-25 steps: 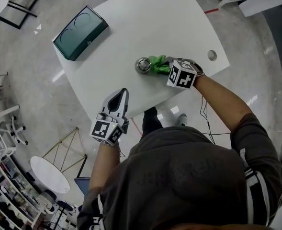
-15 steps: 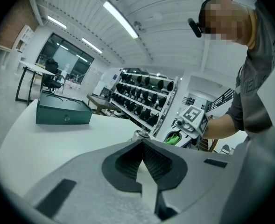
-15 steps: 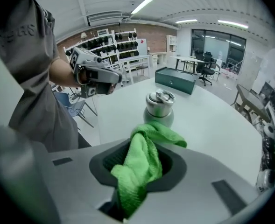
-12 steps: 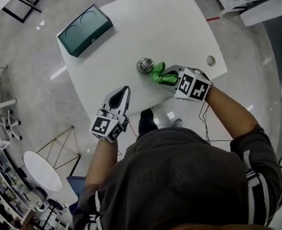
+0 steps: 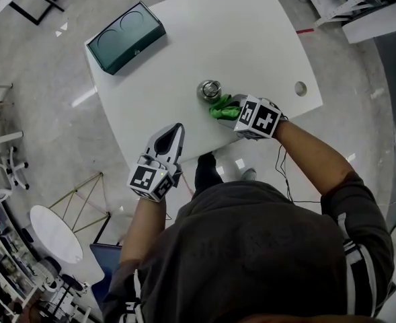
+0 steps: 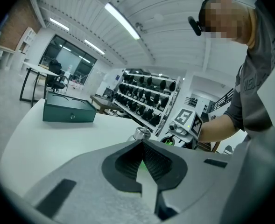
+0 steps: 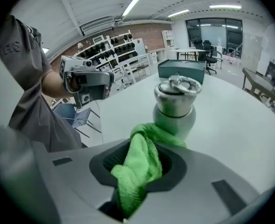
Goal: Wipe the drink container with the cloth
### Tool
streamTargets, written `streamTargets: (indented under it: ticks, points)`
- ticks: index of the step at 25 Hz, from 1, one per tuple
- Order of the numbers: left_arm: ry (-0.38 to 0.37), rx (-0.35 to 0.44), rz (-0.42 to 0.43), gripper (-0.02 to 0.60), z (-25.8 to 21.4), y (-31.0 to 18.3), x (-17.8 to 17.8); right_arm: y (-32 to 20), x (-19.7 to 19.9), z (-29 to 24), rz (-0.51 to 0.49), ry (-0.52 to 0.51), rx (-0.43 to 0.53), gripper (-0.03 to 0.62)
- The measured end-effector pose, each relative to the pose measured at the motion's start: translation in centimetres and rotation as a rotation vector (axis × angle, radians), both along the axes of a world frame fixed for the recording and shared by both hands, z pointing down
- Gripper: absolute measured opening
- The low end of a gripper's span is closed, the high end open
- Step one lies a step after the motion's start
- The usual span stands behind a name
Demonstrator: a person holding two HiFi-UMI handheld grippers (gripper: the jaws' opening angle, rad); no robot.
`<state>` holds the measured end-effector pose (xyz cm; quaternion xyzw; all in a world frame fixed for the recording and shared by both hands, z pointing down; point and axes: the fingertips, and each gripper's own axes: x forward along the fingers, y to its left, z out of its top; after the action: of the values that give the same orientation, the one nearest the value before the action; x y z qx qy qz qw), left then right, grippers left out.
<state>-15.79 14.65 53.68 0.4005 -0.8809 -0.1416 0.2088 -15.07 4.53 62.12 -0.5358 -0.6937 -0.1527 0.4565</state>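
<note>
Right gripper [image 7: 143, 146] clamps green cloth [image 7: 138, 174] | seemingly touching shiny lidded drink container [image 7: 176, 104] | left gripper [image 6: 141, 143] closed

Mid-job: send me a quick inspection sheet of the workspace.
Surface: white table, round hole near its right edge.
Job's things: steel drink container upright; green cloth against its lower side.
Clutter: dark green box, far left corner.
Grippers: right gripper shut on cloth; left gripper shut, empty, over the near edge.
Cables: thin black cable below the right forearm.
Surroundings: glossy floor, small round table, shelving.
</note>
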Motion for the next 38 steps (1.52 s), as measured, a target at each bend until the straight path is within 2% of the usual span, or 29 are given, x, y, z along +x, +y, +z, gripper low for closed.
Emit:
streamTargets:
  ticks: [5,10,13,17,22,27,31,38]
  points:
    - [0.014,-0.003,-0.015,0.005,0.6,0.7,0.2,0.2,-0.1,3.1,0.016,0.053,0.021,0.078]
    - [0.017,-0.004,-0.022,0.005,1.0,1.1,0.1,0.6,0.0,3.7,0.020,0.077,0.003,0.078]
    - [0.015,0.002,-0.021,0.005,0.8,0.9,0.1,-0.3,0.2,2.3,0.037,0.093,-0.036,0.078]
    - [0.002,0.012,-0.015,0.005,0.2,0.8,0.0,-3.1,-0.4,-1.5,0.118,0.091,-0.105,0.078]
    - [0.007,0.026,-0.014,0.005,0.1,0.4,-0.4,-5.0,-3.5,-6.0,0.195,0.045,-0.161,0.078]
    - [0.006,0.029,-0.003,0.005,0.2,0.0,-0.6,-4.2,-5.3,-5.9,0.175,0.026,-0.143,0.078]
    - [0.009,0.028,-0.012,0.005,0.6,0.7,-0.7,-4.5,-7.2,-5.9,0.209,0.018,-0.148,0.078]
    - [0.020,0.032,-0.035,0.005,0.7,2.2,-1.3,-5.6,-9.0,-5.2,0.214,0.025,-0.090,0.078]
